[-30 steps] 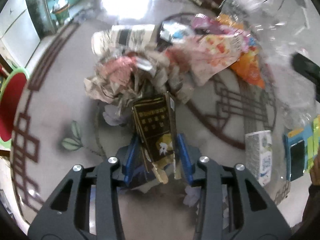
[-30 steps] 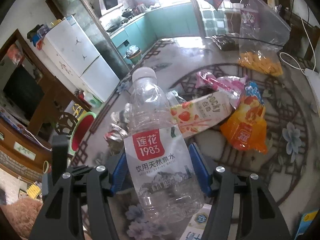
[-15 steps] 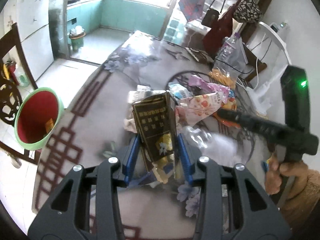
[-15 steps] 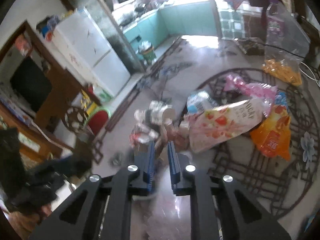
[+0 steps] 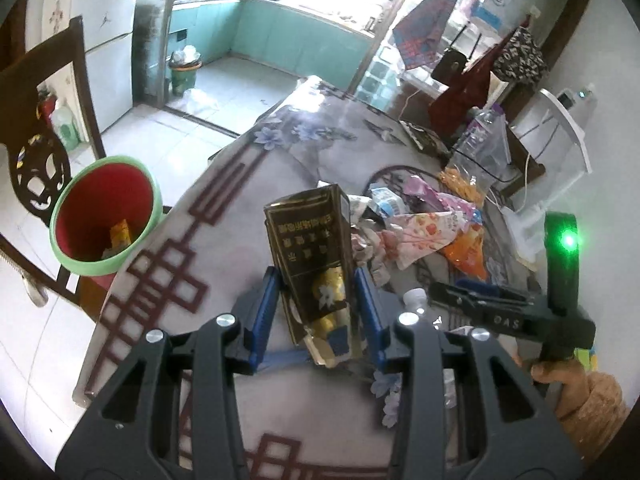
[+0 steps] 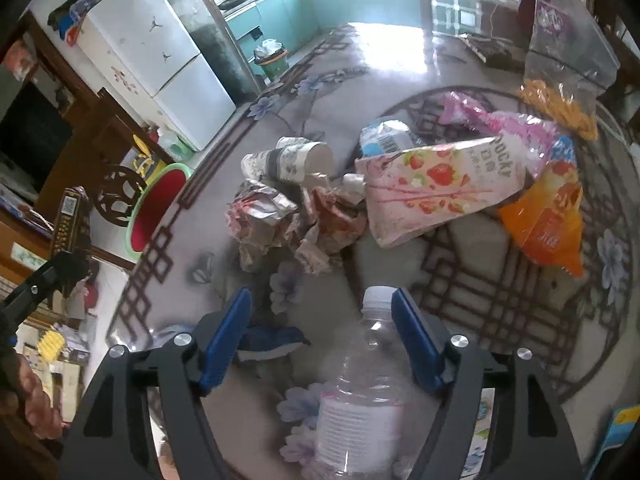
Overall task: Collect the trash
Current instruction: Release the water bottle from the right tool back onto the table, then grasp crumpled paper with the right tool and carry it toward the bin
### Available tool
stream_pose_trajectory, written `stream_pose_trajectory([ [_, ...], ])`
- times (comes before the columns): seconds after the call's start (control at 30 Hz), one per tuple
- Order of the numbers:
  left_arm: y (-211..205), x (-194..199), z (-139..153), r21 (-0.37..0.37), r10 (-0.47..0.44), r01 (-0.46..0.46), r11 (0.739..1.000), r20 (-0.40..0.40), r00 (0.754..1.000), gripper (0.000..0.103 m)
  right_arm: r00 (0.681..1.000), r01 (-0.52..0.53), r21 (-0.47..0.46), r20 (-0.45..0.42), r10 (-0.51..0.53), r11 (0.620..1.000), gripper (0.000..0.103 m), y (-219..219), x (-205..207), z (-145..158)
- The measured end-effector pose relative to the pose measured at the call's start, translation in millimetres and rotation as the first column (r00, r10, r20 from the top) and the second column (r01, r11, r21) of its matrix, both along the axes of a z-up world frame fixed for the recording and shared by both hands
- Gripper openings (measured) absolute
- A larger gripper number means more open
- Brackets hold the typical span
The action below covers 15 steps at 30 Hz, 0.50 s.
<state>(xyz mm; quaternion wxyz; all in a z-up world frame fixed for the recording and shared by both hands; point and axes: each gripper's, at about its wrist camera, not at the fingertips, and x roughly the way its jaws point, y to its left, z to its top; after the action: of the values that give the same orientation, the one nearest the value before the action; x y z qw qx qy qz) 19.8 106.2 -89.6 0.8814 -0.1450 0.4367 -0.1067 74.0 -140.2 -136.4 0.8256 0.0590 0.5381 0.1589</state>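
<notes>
My left gripper (image 5: 316, 276) is shut on a dark, gold-printed carton (image 5: 310, 252) and holds it upright above the table, near the table's left edge. A red bin with a green rim (image 5: 102, 216) stands on the floor to the left. My right gripper (image 6: 322, 308) is open; a clear plastic water bottle (image 6: 360, 392) lies on the table between its blue fingers, cap pointing away. A pile of trash lies beyond: crumpled paper (image 6: 288, 224), paper cups (image 6: 288, 160), a pink Pocky bag (image 6: 440, 184) and an orange snack bag (image 6: 548, 224).
A dark wooden chair (image 5: 40, 152) stands by the red bin. A clear bag with yellow snacks (image 6: 564, 64) sits at the table's far right. The table's left edge (image 5: 132, 280) drops to a tiled floor. A fridge (image 6: 160, 68) stands at the back left.
My left gripper lifted the carton off the pile and swung left toward the bin. My right gripper let go of the water bottle, shut, then opened; the bottle now lies on the table between its fingers.
</notes>
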Motion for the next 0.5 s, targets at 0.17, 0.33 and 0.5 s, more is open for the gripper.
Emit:
stream_pose_trajectory([
  [0.17, 7, 5, -6, -0.014, 0.023, -0.024, 1.000, -0.032, 0.999, 0.038, 0.997, -0.065, -0.001, 0.043, 0.065, 0.998, 0.071, 35, 17, 2],
  [0.33, 4, 4, -6, -0.012, 0.015, -0.016, 1.000, -0.033, 0.999, 0.039, 0.985, -0.152, -0.098, 0.063, 0.158, 0.984, 0.068, 83, 55, -14],
  [0.5, 3, 1, -3, -0.003, 0.022, -0.022, 1.000, -0.018, 1.000, 0.039, 0.977, -0.215, -0.169, -0.027, 0.213, 0.962, 0.042, 105, 80, -47],
])
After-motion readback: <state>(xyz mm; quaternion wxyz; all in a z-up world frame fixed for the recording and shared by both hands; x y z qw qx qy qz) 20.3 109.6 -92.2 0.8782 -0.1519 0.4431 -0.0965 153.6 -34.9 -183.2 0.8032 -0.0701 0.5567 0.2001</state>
